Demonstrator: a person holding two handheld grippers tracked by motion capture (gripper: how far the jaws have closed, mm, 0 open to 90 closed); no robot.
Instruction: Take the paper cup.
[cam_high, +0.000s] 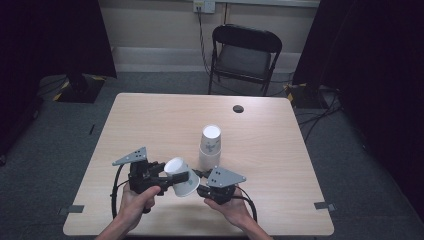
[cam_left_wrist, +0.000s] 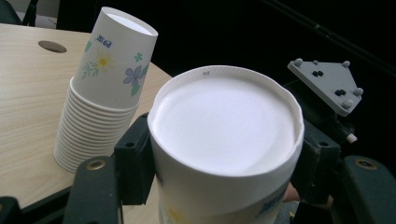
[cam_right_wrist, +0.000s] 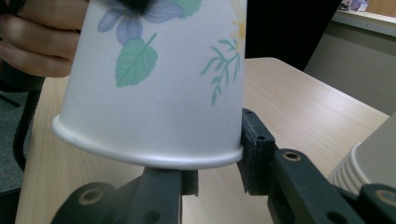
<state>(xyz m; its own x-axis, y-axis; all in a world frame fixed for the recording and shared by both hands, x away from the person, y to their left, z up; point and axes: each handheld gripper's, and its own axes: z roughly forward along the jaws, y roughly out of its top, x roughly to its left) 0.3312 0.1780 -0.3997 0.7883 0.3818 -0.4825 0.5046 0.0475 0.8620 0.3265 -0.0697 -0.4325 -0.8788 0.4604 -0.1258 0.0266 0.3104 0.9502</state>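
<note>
Item 1: paper cup (cam_high: 180, 176), white with flower print, held off the worktop (cam_high: 150, 120) near its front edge, tilted, closed base turned up and toward the left, rim toward the right. In the left gripper view, base (cam_left_wrist: 224, 123) faces the camera. In the right gripper view, rolled rim (cam_right_wrist: 149, 154) sits low, printed wall above.

Item 2: left gripper (cam_high: 159, 176), in the person's left hand (cam_high: 137, 200). Jaws clamped on the cup's wall near the base, 1 pad on each side.

Item 3: right gripper (cam_high: 199, 181), in the person's right hand (cam_high: 231, 209). Jaws narrow, set at the cup's rim end; 1 jaw close against the rim at the side, the other under the rim. Contact with the pads not clear enough to tell.

Item 4: stack of paper cups (cam_high: 210, 146), upside down, upright on the worktop, just behind the 2 grippers, apart from the held cup. Many nested rims visible in the left gripper view (cam_left_wrist: 100, 100).

Item 5: round hole (cam_high: 238, 108) in the worktop near its far edge.

Item 6: folding chair (cam_high: 245, 57), dark, beyond the worktop.
</note>
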